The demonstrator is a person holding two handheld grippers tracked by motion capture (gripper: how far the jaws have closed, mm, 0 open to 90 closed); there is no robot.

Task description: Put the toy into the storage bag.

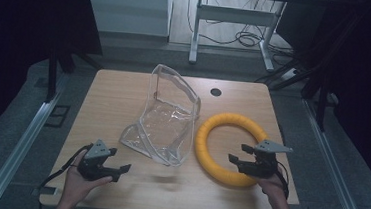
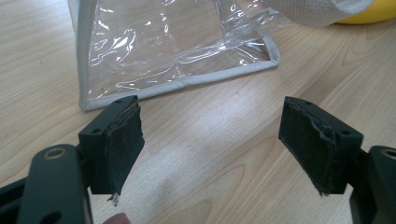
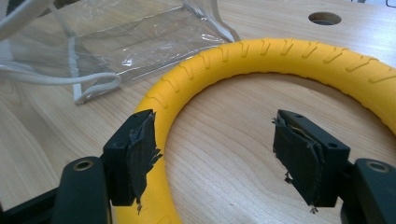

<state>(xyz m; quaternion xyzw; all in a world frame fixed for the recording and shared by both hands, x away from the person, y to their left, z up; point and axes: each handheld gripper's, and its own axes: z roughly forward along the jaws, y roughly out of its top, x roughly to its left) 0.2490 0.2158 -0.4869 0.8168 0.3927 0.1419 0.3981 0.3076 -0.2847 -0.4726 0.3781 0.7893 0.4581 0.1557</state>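
Your right tongs are wide open over the yellow ring on the worktop, gripping nothing. Your left tongs gape empty near the clear bag.

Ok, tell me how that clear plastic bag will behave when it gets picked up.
The clear plastic bag is thin and creased, so it will probably sag and fold. It looks empty, likely light. Its glossy film may slip; the grey piped edge seems the firmer hold.
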